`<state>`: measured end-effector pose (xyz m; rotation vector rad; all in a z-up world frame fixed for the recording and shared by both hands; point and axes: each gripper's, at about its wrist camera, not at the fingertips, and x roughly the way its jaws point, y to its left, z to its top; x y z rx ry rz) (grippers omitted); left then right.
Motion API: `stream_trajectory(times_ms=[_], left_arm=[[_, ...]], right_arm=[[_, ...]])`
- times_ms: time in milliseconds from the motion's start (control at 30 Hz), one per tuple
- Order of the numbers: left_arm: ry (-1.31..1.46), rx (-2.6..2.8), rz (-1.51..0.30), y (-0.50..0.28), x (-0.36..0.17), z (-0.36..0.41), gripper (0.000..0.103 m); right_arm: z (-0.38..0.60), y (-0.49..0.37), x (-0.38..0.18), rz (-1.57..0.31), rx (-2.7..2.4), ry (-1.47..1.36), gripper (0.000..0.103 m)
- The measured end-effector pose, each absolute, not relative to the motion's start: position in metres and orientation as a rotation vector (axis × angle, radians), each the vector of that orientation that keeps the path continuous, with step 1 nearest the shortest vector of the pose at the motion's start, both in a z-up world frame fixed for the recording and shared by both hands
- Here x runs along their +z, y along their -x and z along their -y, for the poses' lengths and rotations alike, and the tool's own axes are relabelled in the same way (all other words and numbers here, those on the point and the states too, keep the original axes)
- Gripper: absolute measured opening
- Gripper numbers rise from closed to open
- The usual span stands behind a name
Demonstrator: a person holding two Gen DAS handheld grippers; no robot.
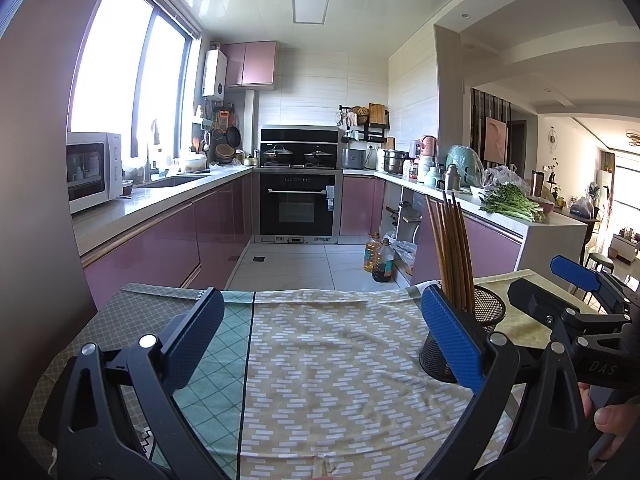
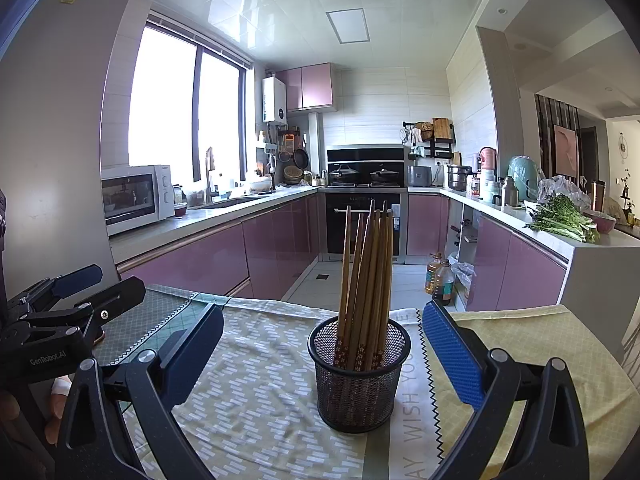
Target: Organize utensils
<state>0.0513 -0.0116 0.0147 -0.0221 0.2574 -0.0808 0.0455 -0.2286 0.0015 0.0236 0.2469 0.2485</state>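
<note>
A: Right tongs (image 2: 320,344) first; jaws spread wide, nothing between the pads; blue pad on one finger, dark pad on the other; released.

B: And what sits in the gap?

A: Black mesh holder (image 2: 359,372), upright on the table, framed between the two fingers but apart from both; bundle of wooden chopsticks (image 2: 366,276) standing in it, tips up, leaning slightly; patterned ends down inside the mesh.

B: Left tongs?

A: Left tongs (image 1: 322,336) also released; jaws wide, empty; only cloth beneath them; the holder lies off to their right, partly hidden behind the blue pad. The other tool shows at the right edge of that view, with fingers of a hand (image 1: 612,420) on its grip.

B: Surface?

A: Table covered in a patchwork cloth (image 2: 256,364); beige with white dashes in the middle, green lattice to the left, yellow to the right, a strip with printed letters under the holder.

B: Beyond?

A: Pink kitchen cabinets; microwave (image 2: 134,196) on the left counter; oven (image 1: 298,204) at the far end; leafy greens (image 2: 564,220) on the right counter; oil bottles (image 2: 439,276) on the floor.
</note>
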Motion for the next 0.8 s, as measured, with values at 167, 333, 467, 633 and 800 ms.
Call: stream_trajectory(times_ms=[167, 333, 467, 633, 800], left_arm=[[0.023, -0.081, -0.259, -0.0514, 0.0151, 0.0116, 0.097], [0.023, -0.081, -0.259, -0.0515, 0.0153, 0.0116, 0.097], [0.022, -0.081, -0.260, -0.0515, 0.0155, 0.0115, 0.097], [0.023, -0.081, -0.259, -0.0514, 0.0158, 0.0115, 0.097], [0.022, -0.082, -0.260, -0.0515, 0.0160, 0.0114, 0.097]], right_arm=[[0.2288, -0.0460, 0.0016, -0.248, 0.247, -0.023, 0.096], [0.2292, -0.0464, 0.0015, -0.249, 0.247, -0.023, 0.096], [0.2294, -0.0462, 0.0016, -0.248, 0.246, -0.025, 0.096], [0.2300, -0.0469, 0.0010, -0.250, 0.247, -0.026, 0.096], [0.2302, -0.0467, 0.0008, -0.251, 0.246, -0.027, 0.096]])
